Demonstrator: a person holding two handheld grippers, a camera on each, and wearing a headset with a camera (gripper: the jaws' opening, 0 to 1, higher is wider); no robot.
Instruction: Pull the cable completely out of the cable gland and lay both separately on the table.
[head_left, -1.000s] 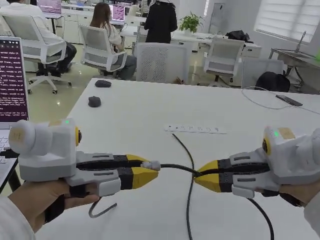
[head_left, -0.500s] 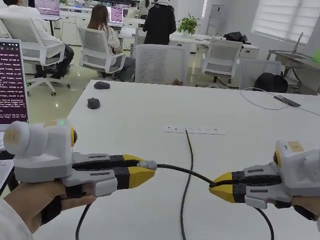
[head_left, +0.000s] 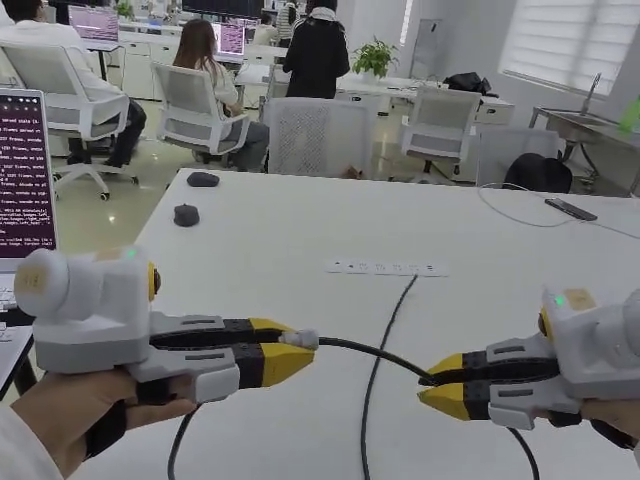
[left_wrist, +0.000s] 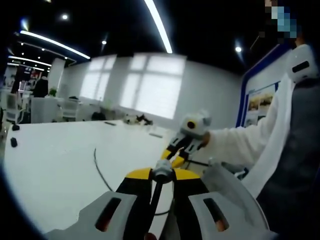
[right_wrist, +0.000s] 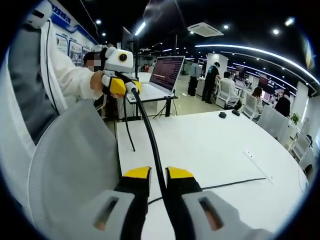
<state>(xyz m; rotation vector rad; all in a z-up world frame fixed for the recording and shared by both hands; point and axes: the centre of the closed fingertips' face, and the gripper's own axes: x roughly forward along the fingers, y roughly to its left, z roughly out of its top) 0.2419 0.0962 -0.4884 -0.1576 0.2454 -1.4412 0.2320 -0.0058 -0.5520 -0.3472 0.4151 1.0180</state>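
The left gripper has a smooth white plastic shell with a soft sheen; its jaw ends are matt yellow and black plastic. Between them the cable gland looks like pale grey plastic (finish too small to judge). The cable running to the right gripper has a matt black, rubbery sheath. Beneath both, the table is white, smooth and faintly glossy.

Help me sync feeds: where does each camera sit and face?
Head view: on the headset, facing down at the table; left gripper, right gripper, left hand show.
Left gripper view: on that gripper, facing past the gland to the right gripper; the right sleeve shows.
Right gripper view: on that gripper, facing along the cable to the left gripper; the left sleeve shows.
All share the cable.
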